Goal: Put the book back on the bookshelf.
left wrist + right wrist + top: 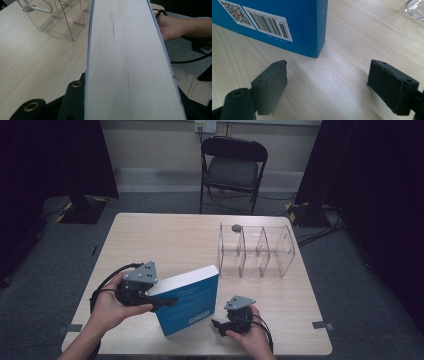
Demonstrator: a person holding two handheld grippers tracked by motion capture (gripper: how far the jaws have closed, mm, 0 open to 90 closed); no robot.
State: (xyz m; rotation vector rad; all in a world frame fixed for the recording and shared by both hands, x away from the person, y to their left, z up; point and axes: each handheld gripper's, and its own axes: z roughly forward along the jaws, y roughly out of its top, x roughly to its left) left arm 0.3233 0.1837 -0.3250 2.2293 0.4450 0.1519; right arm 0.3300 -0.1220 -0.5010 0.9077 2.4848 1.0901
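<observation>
A thick blue book (187, 302) stands tilted on the table's front middle, its white page edge (127, 62) facing up. My left gripper (162, 301) is shut on the book's left end; in the left gripper view the pages run away between the jaws. My right gripper (216, 324) rests low on the table just right of the book, held by a hand. Its jaws stand wide apart with bare wood between them. The book's blue back cover (287, 17) with barcode and QR code sits a little beyond the right gripper's fingertips (274, 75).
A clear acrylic divider rack (256, 251) with three compartments stands on the table at the right back, also seen as rack (57, 18). A small grey knob (235, 227) sits at its rear left corner. A black folding chair (233, 167) is behind the table.
</observation>
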